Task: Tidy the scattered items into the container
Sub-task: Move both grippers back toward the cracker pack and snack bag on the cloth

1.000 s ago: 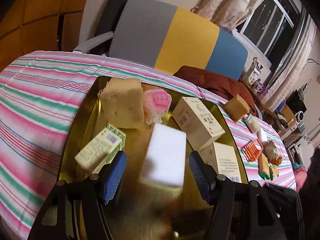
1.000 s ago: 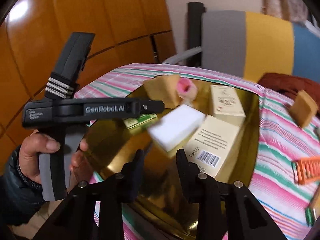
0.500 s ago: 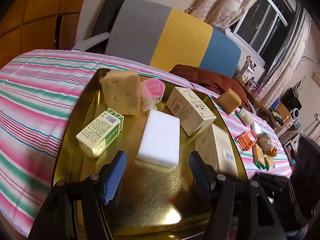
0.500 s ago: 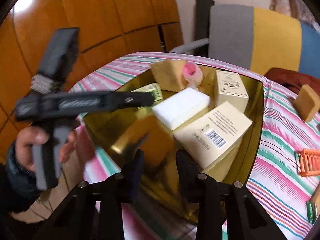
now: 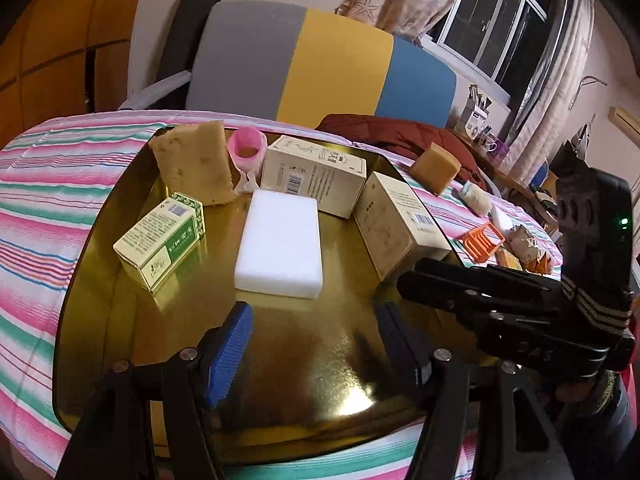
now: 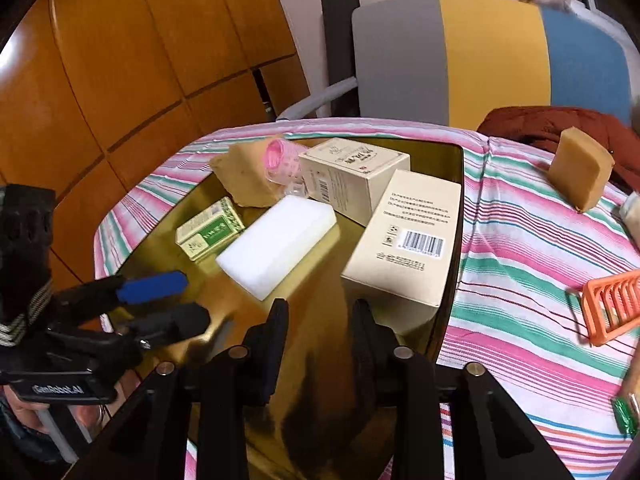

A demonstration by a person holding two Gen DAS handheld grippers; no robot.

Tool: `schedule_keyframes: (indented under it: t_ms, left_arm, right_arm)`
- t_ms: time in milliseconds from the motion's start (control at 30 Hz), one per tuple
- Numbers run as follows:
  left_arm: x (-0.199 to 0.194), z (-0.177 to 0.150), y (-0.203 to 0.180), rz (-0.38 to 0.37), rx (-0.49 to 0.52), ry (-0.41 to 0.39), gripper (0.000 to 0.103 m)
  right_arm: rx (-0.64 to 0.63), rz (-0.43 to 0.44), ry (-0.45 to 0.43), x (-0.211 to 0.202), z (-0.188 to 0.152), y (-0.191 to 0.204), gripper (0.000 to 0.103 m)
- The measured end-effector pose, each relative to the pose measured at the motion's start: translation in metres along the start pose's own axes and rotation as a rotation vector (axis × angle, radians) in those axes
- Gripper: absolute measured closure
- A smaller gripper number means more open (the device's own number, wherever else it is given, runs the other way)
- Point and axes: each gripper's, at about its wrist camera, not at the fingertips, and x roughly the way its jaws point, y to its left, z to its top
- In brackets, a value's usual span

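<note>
We see a bed (image 5: 44, 184) with a cover of pink, green and white stripes. A shiny gold tray (image 5: 132, 184) lies on its left part. To the right of the tray, right on the cover, are a tan sponge (image 6: 580, 168), an orange rack (image 6: 612, 306) and some small wrapped things (image 5: 528, 248). A dark red cloth (image 5: 384, 132) lies at the far edge.

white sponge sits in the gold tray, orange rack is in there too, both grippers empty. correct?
Not quite. The orange rack lies on the striped cloth outside the gold tray, as the right wrist view shows. The white sponge is in the tray, and both grippers hold nothing.
</note>
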Motion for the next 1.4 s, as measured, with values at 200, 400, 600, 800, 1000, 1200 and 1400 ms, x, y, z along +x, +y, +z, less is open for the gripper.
schedule_keyframes:
  t_ms: [200,400,600,800,1000,1200,1400]
  left_arm:
    - [-0.002,-0.006,-0.011,0.005,0.018,0.003,0.036]
    - [-0.005,-0.010,-0.027,0.007,0.057,0.001,0.036]
    - [-0.009,-0.014,-0.053,-0.002,0.130,-0.009,0.036]
    - [-0.008,-0.020,-0.088,-0.048,0.214,0.007,0.036]
    - [-0.007,-0.032,-0.134,-0.154,0.320,0.036,0.036]
    - [0.006,-0.050,-0.187,-0.226,0.445,0.092,0.036]
    - [0.036,-0.070,-0.227,-0.232,0.560,0.164,0.036]
  right_arm:
    - [0.015,0.015,-0.046,-0.019,-0.006,0.006,0.061]
    - [0.056,-0.015,-0.111,-0.051,-0.016,-0.005,0.048]
    - [0.112,-0.126,-0.115,-0.085,-0.037,-0.042,0.038]
    - [0.192,-0.251,-0.074,-0.117,-0.060,-0.096,0.034]
    - [0.256,-0.339,-0.028,-0.150,-0.081,-0.145,0.030]
    - [0.287,-0.428,0.032,-0.181,-0.096,-0.188,0.029]
    - [0.230,-0.490,0.157,-0.201,-0.094,-0.224,0.020]
